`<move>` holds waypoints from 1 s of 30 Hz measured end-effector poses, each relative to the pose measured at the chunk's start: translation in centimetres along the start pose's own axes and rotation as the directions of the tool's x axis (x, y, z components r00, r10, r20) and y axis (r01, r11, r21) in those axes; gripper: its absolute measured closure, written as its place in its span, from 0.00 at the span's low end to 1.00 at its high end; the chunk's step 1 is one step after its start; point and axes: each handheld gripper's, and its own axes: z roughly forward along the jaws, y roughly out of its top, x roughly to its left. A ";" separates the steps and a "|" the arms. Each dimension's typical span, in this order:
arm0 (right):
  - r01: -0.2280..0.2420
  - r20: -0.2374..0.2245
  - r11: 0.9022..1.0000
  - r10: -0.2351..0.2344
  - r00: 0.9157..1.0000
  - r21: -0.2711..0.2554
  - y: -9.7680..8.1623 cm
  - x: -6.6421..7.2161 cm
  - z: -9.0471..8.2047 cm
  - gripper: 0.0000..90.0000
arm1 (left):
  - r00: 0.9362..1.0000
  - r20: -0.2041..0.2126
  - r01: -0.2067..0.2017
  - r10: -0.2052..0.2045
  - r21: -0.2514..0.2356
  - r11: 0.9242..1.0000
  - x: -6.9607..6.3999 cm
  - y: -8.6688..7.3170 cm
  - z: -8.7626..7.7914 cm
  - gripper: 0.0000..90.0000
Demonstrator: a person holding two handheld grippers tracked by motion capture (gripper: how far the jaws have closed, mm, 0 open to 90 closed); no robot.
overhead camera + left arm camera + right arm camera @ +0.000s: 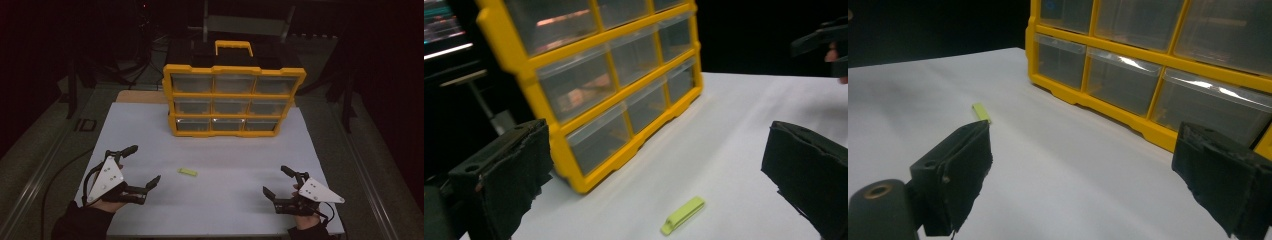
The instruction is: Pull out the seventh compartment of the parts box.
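Note:
A small lime-green flat piece [187,172] lies on the white table top between the two hands; it shows in the left gripper view [682,215] and in the right gripper view [981,112]. A yellow organiser [233,99] with clear drawers stands upright at the back, drawers shut. My left gripper [144,166] rests at the front left, open and empty, a short way left of the green piece. My right gripper [276,181] rests at the front right, open and empty. In their own views the left gripper [664,175] and right gripper [1108,175] hold nothing.
The white table top [225,150] ends just beyond each hand at left and right. The organiser's carry handle [233,46] sticks up at its top. Dark floor, stands and cables surround the table.

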 end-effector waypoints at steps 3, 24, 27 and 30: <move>0.001 0.001 1.000 -0.001 1.000 0.003 0.0 0.0 0.0 0.10 | 1.000 0.005 -0.014 0.014 0.006 1.000 0.2 0.7 0.5 0.00; 0.005 -0.008 1.000 -0.005 1.000 0.000 0.1 0.1 0.1 0.10 | 0.986 0.045 -0.163 0.163 -0.001 0.987 0.6 5.5 4.6 0.00; 0.007 -0.009 1.000 -0.007 1.000 -0.002 0.1 0.1 0.1 0.10 | 0.982 0.049 -0.184 0.183 -0.001 0.983 0.6 6.0 5.2 0.00; 0.005 -0.012 1.000 -0.005 1.000 -0.003 0.1 0.1 0.1 0.10 | 0.980 0.055 -0.190 0.190 0.000 0.982 0.5 6.2 5.9 0.00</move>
